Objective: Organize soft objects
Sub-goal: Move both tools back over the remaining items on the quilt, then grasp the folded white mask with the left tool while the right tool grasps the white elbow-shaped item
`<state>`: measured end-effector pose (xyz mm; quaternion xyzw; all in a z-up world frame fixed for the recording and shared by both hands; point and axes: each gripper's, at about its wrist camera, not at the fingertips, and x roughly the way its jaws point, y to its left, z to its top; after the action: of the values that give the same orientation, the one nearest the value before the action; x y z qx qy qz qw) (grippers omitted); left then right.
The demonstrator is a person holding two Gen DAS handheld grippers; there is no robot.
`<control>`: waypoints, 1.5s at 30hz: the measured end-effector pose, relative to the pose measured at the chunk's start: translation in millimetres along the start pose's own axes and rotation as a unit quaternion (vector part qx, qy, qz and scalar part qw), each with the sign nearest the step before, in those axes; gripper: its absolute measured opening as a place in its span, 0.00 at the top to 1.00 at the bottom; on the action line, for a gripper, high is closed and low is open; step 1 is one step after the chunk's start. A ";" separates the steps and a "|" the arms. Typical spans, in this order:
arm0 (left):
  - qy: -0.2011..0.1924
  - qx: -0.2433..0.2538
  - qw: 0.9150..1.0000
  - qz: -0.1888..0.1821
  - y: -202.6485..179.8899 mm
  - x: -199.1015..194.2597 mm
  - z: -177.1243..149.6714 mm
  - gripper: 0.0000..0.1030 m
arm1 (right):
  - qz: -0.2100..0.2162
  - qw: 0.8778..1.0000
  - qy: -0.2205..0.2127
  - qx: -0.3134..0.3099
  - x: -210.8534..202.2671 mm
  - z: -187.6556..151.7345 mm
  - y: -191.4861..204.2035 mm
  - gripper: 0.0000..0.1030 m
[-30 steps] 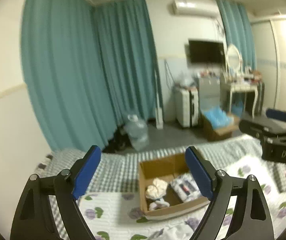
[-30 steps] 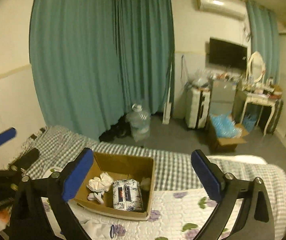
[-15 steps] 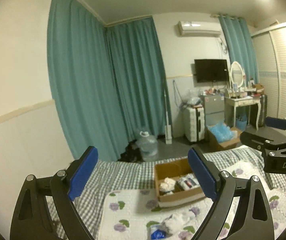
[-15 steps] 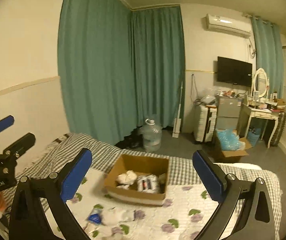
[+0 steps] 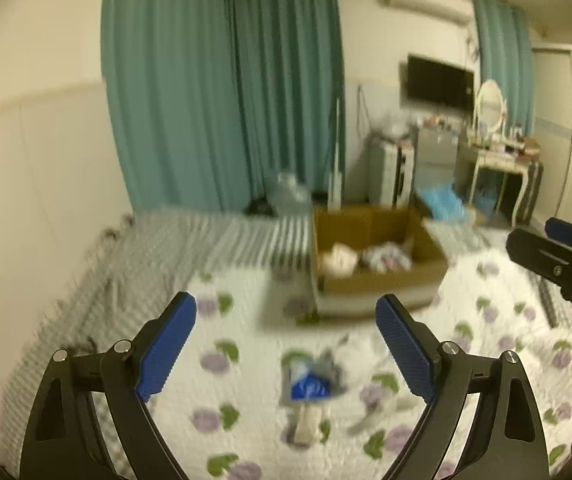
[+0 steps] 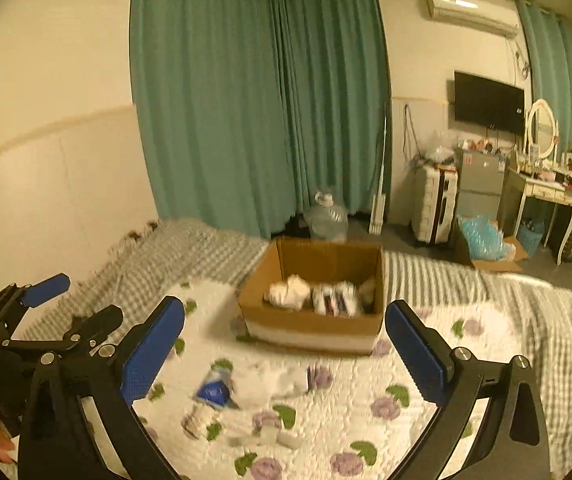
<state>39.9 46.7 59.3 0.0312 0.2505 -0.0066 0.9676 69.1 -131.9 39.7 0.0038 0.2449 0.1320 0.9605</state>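
Crumpled white soft items (image 6: 274, 380) are seen on the floral quilt (image 6: 425, 360) before an open brown cardboard box (image 6: 313, 320), both grippers' blue-padded fingers (image 5: 403, 350) (image 6: 152, 356) held spread and empty

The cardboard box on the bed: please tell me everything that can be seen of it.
The cardboard box is brown corrugated card with a pale band along its base, open at the top, and upright. It sits on the flowered white quilt near the foot of the bed. Inside lie a crumpled white cloth and a printed packet. Neither claw touches it.
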 end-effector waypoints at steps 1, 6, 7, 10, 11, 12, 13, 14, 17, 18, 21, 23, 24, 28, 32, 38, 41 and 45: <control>0.017 -0.004 1.000 0.000 0.7 11.8 -10.7 0.10 | 0.000 1.000 0.008 0.001 8.4 -8.6 -1.4 0.02; 0.082 -0.004 0.997 0.002 -1.8 54.2 -63.1 0.10 | 0.007 0.997 0.073 0.011 68.7 -59.9 -8.3 0.02; 0.095 -0.001 0.995 0.004 -3.6 64.3 -74.3 0.10 | 0.007 0.996 0.089 0.013 82.2 -72.4 -9.3 0.02; 0.139 -0.002 0.990 0.001 -6.8 91.2 -107.6 0.10 | 0.011 0.991 0.129 0.021 111.6 -107.5 -10.2 0.02; 0.148 -0.002 0.989 -0.001 -6.7 96.7 -115.9 0.10 | 0.016 0.988 0.149 0.029 124.2 -124.4 -10.5 0.02; 0.161 0.001 0.987 -0.002 -7.8 103.1 -127.5 0.11 | 0.019 0.986 0.164 0.032 132.8 -135.2 -10.5 0.03; 0.175 0.004 0.985 -0.002 -9.5 109.3 -139.1 0.11 | 0.020 0.982 0.184 0.033 143.4 -148.6 -10.2 0.03; 0.186 0.006 0.983 -0.005 -10.9 114.5 -149.8 0.11 | 0.020 0.980 0.195 0.032 149.4 -155.4 -10.4 0.06; 0.207 0.010 0.978 -0.010 -14.3 126.6 -169.7 0.12 | 0.026 0.971 0.237 0.032 171.2 -177.8 -10.7 0.12; 0.214 0.013 0.977 -0.011 -16.2 130.3 -178.1 0.12 | 0.029 0.969 0.244 0.034 175.9 -181.7 -10.6 0.14; 0.226 0.019 0.974 -0.015 -20.0 138.3 -193.1 0.12 | 0.035 0.964 0.261 0.035 185.4 -191.5 -9.9 0.18; 0.232 0.017 0.972 -0.023 -22.7 142.7 -199.6 0.12 | 0.037 0.962 0.267 0.028 188.3 -195.9 -7.1 0.21; 0.231 0.017 0.972 -0.025 -23.8 143.7 -201.5 0.12 | 0.040 0.962 0.268 0.026 189.0 -195.3 -5.7 0.24; 0.221 0.029 0.974 -0.025 -28.8 144.9 -205.7 0.28 | 0.041 0.961 0.271 0.019 190.6 -196.8 -0.7 0.33; 0.220 0.033 0.974 -0.040 -30.5 143.8 -205.3 0.49 | 0.050 0.961 0.273 0.013 189.2 -198.0 5.2 0.49; 0.225 0.042 0.972 -0.057 -30.4 140.7 -201.3 0.69 | 0.072 0.959 0.272 0.022 183.5 -195.8 8.7 0.71; 0.225 0.037 0.971 -0.068 -28.7 134.3 -197.2 0.71 | 0.075 0.960 0.269 0.021 177.0 -193.7 9.9 0.73; 0.220 0.037 0.972 -0.078 -29.0 121.9 -191.2 0.71 | 0.082 0.961 0.261 0.026 164.1 -187.6 11.0 0.73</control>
<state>53.0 30.3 -168.4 0.0482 0.4584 -0.0845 0.8834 116.5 -90.2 -201.6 0.0146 0.4894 0.2001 0.8487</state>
